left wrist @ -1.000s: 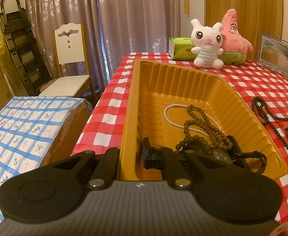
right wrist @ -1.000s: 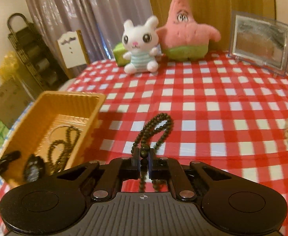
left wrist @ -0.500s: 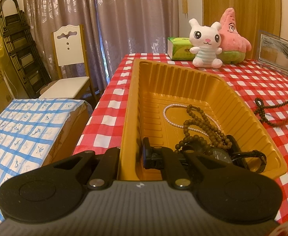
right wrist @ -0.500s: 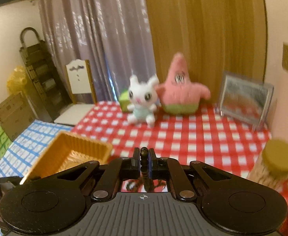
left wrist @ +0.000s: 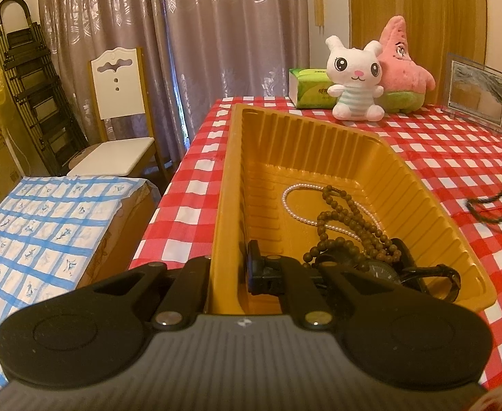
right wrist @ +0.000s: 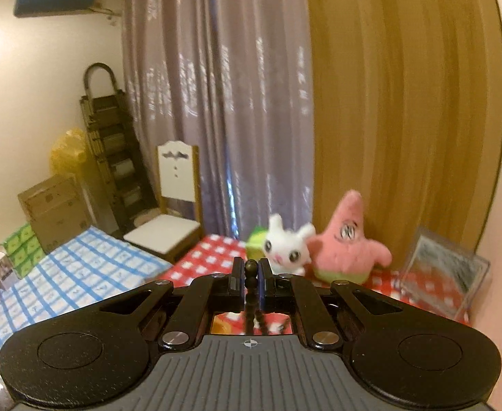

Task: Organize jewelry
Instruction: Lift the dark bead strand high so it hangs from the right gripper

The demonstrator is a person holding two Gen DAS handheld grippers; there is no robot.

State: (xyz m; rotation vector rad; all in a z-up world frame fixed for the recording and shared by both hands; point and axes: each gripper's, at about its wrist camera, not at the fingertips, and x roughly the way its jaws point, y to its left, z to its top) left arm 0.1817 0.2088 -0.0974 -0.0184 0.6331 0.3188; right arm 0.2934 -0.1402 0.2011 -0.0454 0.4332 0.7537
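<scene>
Right gripper (right wrist: 251, 275) jaws pinch the bead necklace (right wrist: 252, 274) — left gripper (left wrist: 228, 267) jaws clamp the tray (left wrist: 230, 205) wall.

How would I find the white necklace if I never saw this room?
Look at the table with the red checked cloth, then at the long yellow tray on it. Inside lies a pearl necklace, partly under brown wooden beads. It is the only white, tiny-beaded string there.
</scene>
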